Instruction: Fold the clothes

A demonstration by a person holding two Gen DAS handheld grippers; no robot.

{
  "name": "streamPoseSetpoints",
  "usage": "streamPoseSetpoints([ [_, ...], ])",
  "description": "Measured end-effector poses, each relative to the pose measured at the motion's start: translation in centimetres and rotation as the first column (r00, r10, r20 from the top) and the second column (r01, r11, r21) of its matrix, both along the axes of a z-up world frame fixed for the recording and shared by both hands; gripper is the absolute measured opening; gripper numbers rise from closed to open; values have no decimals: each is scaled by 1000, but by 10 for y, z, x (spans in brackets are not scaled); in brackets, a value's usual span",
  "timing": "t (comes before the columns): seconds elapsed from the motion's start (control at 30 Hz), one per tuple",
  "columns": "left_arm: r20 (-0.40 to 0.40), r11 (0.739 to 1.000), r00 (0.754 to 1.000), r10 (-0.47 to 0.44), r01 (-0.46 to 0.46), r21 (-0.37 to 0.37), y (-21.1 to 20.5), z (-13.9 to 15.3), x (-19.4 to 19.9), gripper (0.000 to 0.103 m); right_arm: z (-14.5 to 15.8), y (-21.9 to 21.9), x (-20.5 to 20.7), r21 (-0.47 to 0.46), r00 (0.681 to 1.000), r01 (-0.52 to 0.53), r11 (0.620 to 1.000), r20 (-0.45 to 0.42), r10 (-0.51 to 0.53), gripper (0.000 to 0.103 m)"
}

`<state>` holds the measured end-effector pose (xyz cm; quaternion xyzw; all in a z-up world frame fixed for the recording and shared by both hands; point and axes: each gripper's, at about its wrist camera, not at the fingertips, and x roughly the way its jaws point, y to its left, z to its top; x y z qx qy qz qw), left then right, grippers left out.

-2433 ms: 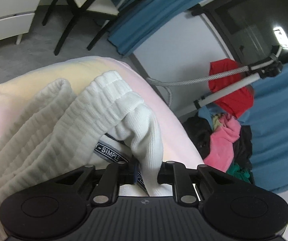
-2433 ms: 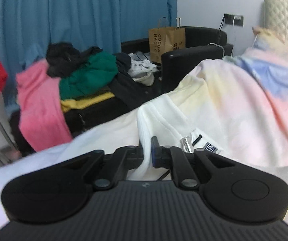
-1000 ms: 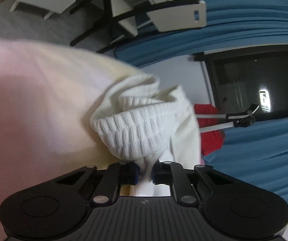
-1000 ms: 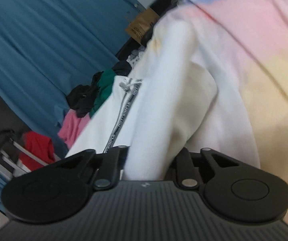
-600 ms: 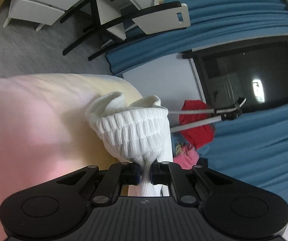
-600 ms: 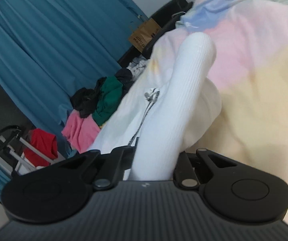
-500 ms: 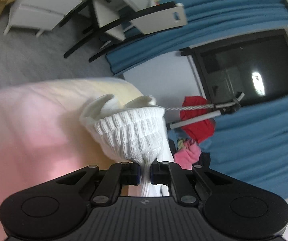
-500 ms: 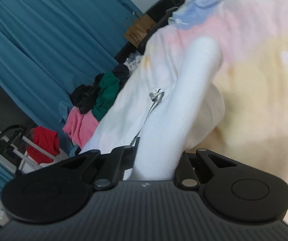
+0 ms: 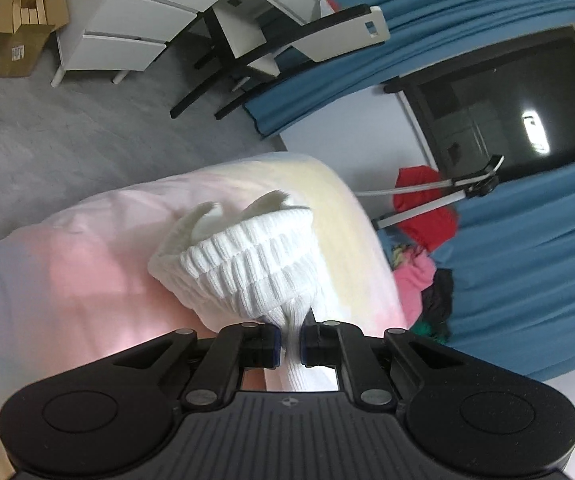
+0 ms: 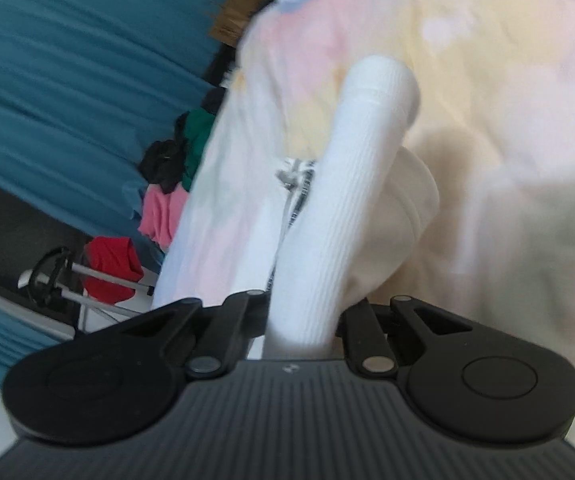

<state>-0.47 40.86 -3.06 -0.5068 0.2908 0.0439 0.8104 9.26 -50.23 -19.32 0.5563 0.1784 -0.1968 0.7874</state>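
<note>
Garment [image 9: 255, 264] lifted higher, both tools clamped

Around you: pastel bedspread [image 9: 67, 280] in pink, yellow and white, covering the bed below. Grey carpet [image 9: 67, 128] beyond it. Open cardboard box [image 9: 23, 20] on the floor, just beside a white drawer unit [image 9: 135, 28]. Black-legged chair [image 9: 287, 40] near blue curtains [image 9: 527, 280]. Dark window [image 9: 495, 104] between curtain panels. Red garment [image 9: 427, 208] draped on a stand; heap of pink, black and green clothes [image 10: 171, 176] nearby. Brown paper bag [image 10: 235, 20], blurred.
</note>
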Motion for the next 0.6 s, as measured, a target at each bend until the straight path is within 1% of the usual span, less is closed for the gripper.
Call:
streamPoseSetpoints([
  [0.1,0,1000,1000,-3,3,20,-3,-9,-2,12,-14,-3,-2,42,1000,-10,999,-15,10,13],
  [0.2,-26,999,1000,-15,16,50,-12,-11,1,14,-23,-5,-1,69,999,-22,997,-22,24,14],
  [0.27,-62,995,997,-41,47,88,-17,-8,-1,23,-23,-4,2,64,999,-36,997,-26,38,15],
  [0.3,-79,993,995,-54,62,102,-19,-7,-2,34,-23,-4,3,61,999,-41,997,-30,43,15],
  [0.33,-94,987,993,-76,88,133,-23,-3,-4,45,-23,-4,4,60,998,-44,997,-35,46,15],
  [0.37,-110,980,989,-97,114,163,-26,0,-6,51,-24,-4,5,61,998,-45,997,-37,47,15],
  [0.4,-127,971,985,-117,140,193,-30,4,-8,62,-25,-3,6,63,998,-43,997,-40,45,15],
  [0.43,-147,956,981,-126,159,245,-36,9,-13,75,-25,-3,6,63,998,-40,997,-46,43,16],
  [0.47,-166,940,978,-126,171,294,-41,15,-17,81,-25,-3,7,63,998,-37,997,-52,40,16],
  [0.5,-173,925,976,-131,183,333,-47,21,-20,84,-26,-3,8,63,998,-34,997,-58,37,20],
  [0.53,-180,908,974,-136,195,371,-52,27,-23,85,-27,-3,8,62,997,-27,998,-65,31,27],
  [0.57,-175,894,974,-141,201,400,-58,35,-25,85,-28,-4,7,61,997,-15,998,-74,19,31],
  [0.6,-170,880,975,-146,206,429,-64,42,-28,88,-29,-5,5,60,997,-3,998,-79,8,39],
])
